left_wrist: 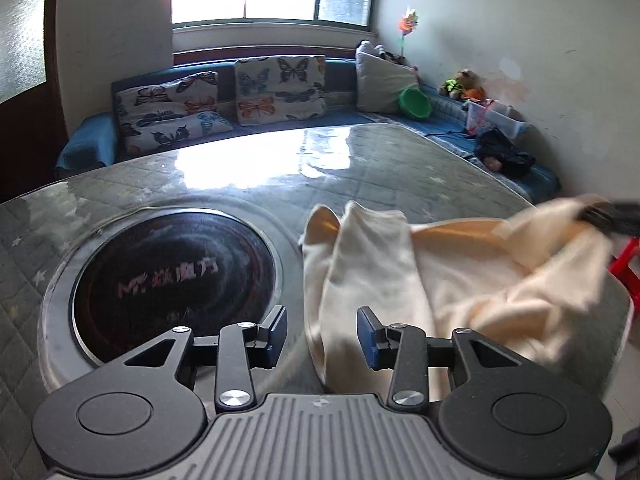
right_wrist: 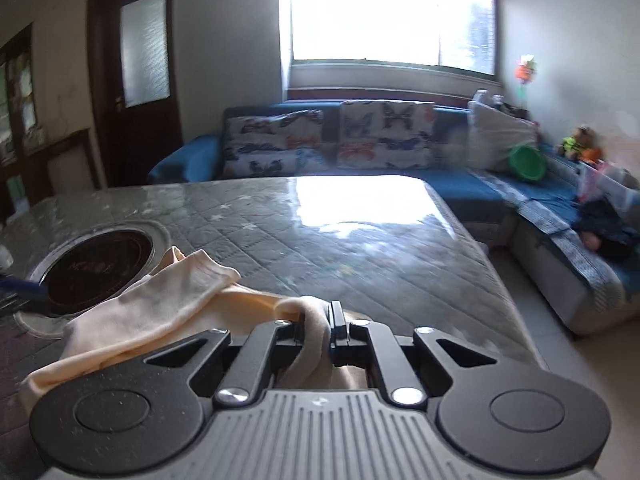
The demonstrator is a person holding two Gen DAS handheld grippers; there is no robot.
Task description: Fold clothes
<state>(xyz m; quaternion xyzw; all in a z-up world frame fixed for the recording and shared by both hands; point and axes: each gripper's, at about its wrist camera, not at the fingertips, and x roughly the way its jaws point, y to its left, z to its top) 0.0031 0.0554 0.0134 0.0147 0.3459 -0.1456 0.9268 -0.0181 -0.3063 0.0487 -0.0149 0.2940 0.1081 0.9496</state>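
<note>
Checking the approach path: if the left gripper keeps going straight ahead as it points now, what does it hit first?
Probably the cream garment: a fold of it lies between and just past the open fingers of the left gripper, on the table. Depth is unclear; the induction cooktop sits off to the left.

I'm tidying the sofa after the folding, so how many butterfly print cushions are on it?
3. Two are stacked at the sofa's left end, upper butterfly cushion on lower butterfly cushion; the third butterfly cushion stands upright to their right. More could be hidden behind them.
</note>
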